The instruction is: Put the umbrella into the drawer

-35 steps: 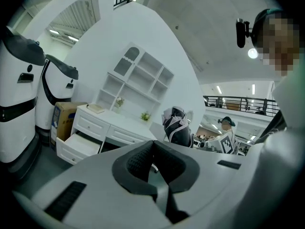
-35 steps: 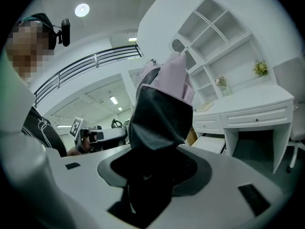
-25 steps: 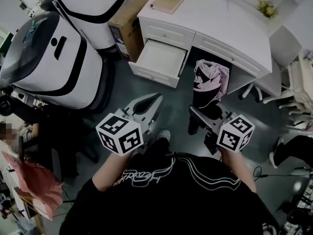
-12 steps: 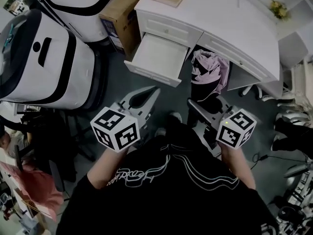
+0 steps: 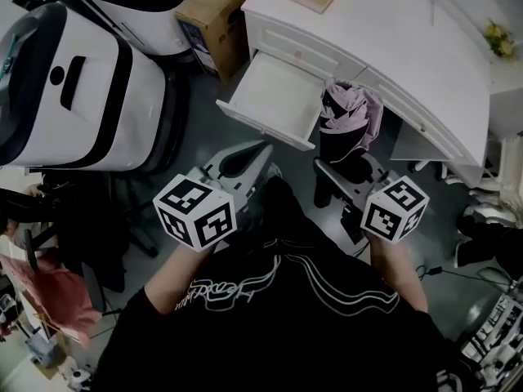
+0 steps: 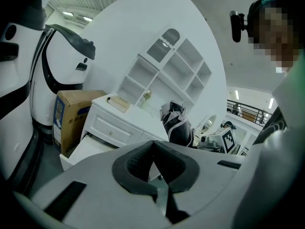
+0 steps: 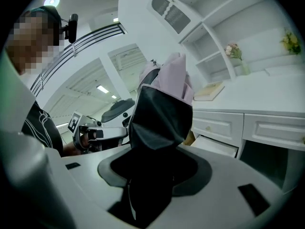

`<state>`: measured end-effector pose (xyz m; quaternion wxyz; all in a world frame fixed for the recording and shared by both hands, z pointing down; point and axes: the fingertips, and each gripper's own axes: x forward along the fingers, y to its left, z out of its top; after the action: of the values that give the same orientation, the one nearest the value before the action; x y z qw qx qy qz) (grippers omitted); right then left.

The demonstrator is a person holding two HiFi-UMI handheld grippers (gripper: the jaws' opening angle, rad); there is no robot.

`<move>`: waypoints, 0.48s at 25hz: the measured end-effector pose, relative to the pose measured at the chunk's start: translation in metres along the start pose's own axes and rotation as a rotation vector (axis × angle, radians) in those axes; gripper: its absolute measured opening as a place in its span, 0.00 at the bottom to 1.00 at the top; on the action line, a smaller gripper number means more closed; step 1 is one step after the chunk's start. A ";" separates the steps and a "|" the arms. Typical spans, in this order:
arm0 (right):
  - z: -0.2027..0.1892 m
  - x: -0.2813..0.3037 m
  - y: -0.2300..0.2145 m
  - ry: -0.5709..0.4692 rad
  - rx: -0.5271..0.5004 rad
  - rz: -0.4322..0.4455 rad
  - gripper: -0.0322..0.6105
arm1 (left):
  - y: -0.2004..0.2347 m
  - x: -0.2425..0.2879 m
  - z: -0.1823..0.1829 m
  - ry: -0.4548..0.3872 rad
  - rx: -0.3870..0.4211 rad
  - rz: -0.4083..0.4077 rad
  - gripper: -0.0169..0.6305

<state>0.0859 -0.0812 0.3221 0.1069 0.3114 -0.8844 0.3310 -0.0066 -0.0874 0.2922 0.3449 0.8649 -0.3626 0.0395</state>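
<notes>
Clamping folded black-and-pink fabric umbrella (image 7: 162,106) between right gripper (image 7: 155,168) pads, spread wide around the bundle; canopy sticking up past the tips. Left gripper (image 6: 153,144) pads pressed together, gripping nothing. Holding umbrella just beside open white wooden drawer (image 5: 274,96) of white desk (image 5: 392,31), not inside.

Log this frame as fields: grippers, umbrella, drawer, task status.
left hand-held gripper: jaws together, nothing between them
right hand-held gripper: closed on the umbrella
umbrella: folded, black and pink, held in the air, sticking out past the jaws toward the desk; right of the drawer in the head view
drawer: pulled out of the white desk, inside looks bare
task status: umbrella not yet in drawer
</notes>
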 end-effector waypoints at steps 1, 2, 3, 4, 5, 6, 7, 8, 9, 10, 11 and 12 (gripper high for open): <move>0.005 0.010 -0.009 0.008 0.004 0.001 0.38 | 0.010 0.007 0.005 0.004 -0.004 0.008 0.06; 0.009 0.019 -0.018 0.015 0.009 0.003 0.38 | 0.019 0.014 0.009 0.006 -0.007 0.016 0.06; 0.011 0.026 -0.025 0.023 0.014 0.005 0.38 | 0.026 0.020 0.012 0.005 -0.010 0.023 0.06; 0.012 0.032 -0.033 0.032 0.020 0.008 0.38 | 0.033 0.025 0.013 0.002 -0.015 0.029 0.06; 0.012 0.038 -0.040 0.044 0.024 0.010 0.38 | 0.039 0.031 0.014 -0.001 -0.021 0.036 0.06; 0.013 0.046 -0.048 0.059 0.026 0.012 0.38 | 0.047 0.037 0.016 -0.003 -0.030 0.043 0.06; 0.015 0.056 -0.056 0.078 0.026 0.014 0.38 | 0.057 0.044 0.019 -0.003 -0.042 0.050 0.06; 0.017 0.068 -0.065 0.097 0.026 0.017 0.38 | 0.069 0.051 0.021 -0.001 -0.055 0.059 0.06; 0.019 0.081 -0.075 0.117 0.026 0.020 0.38 | 0.083 0.058 0.023 0.003 -0.071 0.069 0.06; 0.020 0.095 -0.084 0.136 0.028 0.023 0.38 | 0.098 0.065 0.023 0.008 -0.088 0.080 0.06; 0.020 0.112 -0.095 0.153 0.031 0.026 0.38 | 0.114 0.072 0.022 0.014 -0.106 0.091 0.06; 0.019 0.128 -0.105 0.170 0.034 0.029 0.38 | 0.131 0.079 0.019 0.022 -0.124 0.102 0.06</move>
<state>0.0509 -0.2167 0.4131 0.1716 0.2709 -0.8708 0.3727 -0.0378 -0.2124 0.3770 0.3992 0.8217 -0.4044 0.0438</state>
